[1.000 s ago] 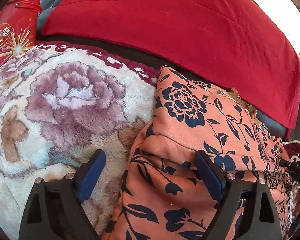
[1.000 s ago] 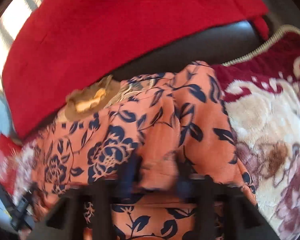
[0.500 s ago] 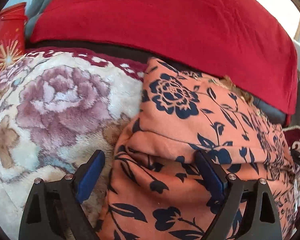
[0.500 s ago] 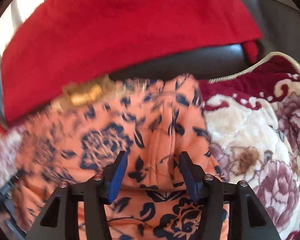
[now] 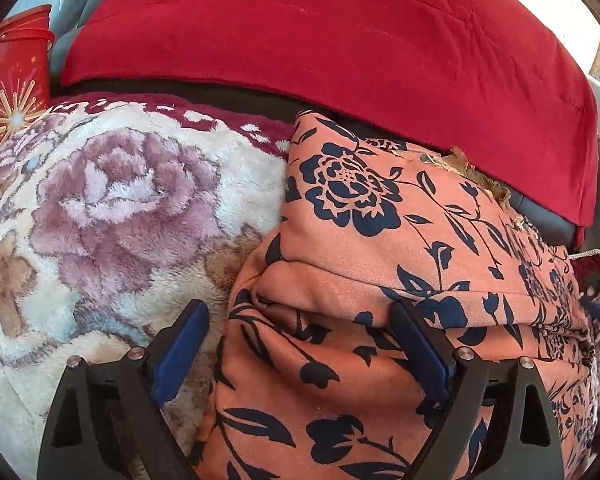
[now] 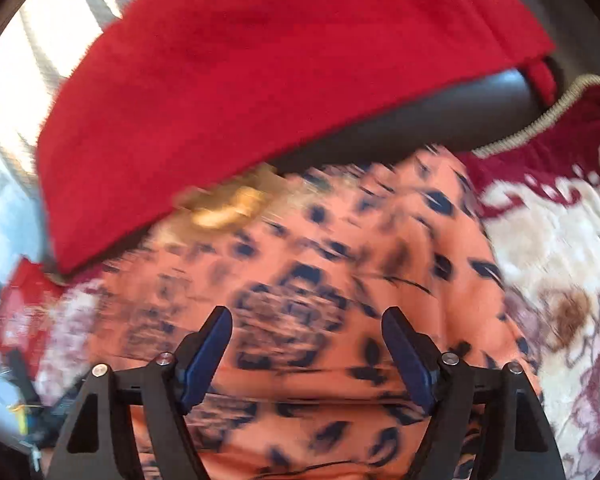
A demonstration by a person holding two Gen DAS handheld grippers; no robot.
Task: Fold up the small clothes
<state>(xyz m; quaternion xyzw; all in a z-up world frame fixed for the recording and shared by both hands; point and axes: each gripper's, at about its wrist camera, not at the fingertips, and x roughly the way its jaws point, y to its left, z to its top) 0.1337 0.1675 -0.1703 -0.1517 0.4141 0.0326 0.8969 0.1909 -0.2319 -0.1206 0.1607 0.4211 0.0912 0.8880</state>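
An orange garment with dark blue flowers [image 5: 380,248] lies folded on a fluffy floral blanket [image 5: 100,208]. My left gripper [image 5: 300,332] is open and straddles the garment's left fold edge, one finger on the blanket, the other on the cloth. In the right wrist view the same garment [image 6: 308,280] is blurred by motion. My right gripper [image 6: 306,340] is open just above it, holding nothing. A tan collar piece [image 6: 224,208] shows at the garment's far edge.
A red blanket [image 5: 340,48] drapes over the dark sofa back [image 6: 440,120] behind the garment. A red printed box [image 5: 8,84] stands at the far left. The floral blanket [image 6: 560,264] spreads to the right of the garment in the right wrist view.
My right gripper has opened wide, let go of the garment fold and is moving over it. My left gripper stays open and has shifted slightly along the garment's left edge.
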